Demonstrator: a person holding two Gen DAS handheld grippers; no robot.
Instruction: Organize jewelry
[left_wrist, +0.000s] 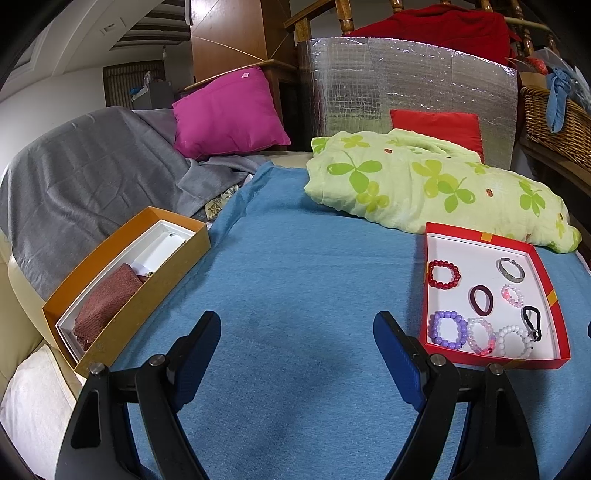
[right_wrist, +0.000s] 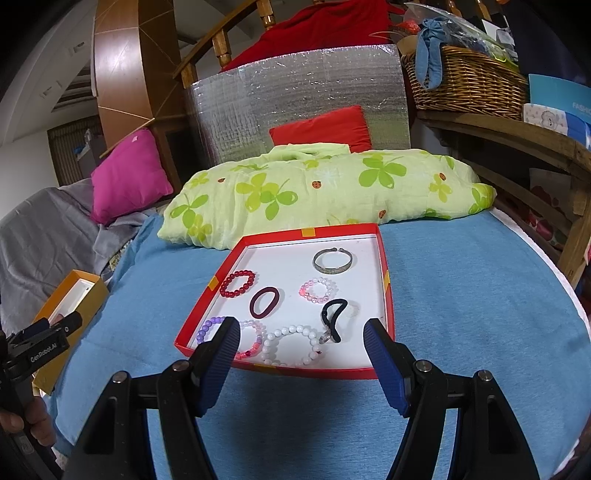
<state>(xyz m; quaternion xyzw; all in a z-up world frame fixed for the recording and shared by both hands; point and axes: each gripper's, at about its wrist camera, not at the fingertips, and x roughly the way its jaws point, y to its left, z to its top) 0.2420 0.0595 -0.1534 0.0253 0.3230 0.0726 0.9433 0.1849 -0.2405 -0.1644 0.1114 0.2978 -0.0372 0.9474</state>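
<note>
Left gripper (left_wrist: 297, 325): it hovered low over the blue cloth (left_wrist: 295, 266), level and pointing far; the jaws stood wide apart and held nothing.
Right gripper (right_wrist: 301, 332): it hung over the near edge of the red tray (right_wrist: 384, 258), pointing far; the jaws were wide apart and empty, with the left finger (right_wrist: 218, 350) in front of the purple bracelet (right_wrist: 207, 328).
Red tray: it lay on the cloth, right of the left gripper and near the green pillow (right_wrist: 325, 184).
Jewelry: all pieces lay apart from the grippers inside the tray; red bracelet (right_wrist: 238, 282) and bangle (right_wrist: 332, 260) at the far side, maroon band (right_wrist: 264, 301) and pink bracelet (right_wrist: 318, 290) in the middle, black band (right_wrist: 334, 319) and white bracelet (right_wrist: 293, 345) at the near side.
Orange box (left_wrist: 122, 284): it stood at the left edge of the cloth, open, with a brown cloth (left_wrist: 107, 306) inside.
</note>
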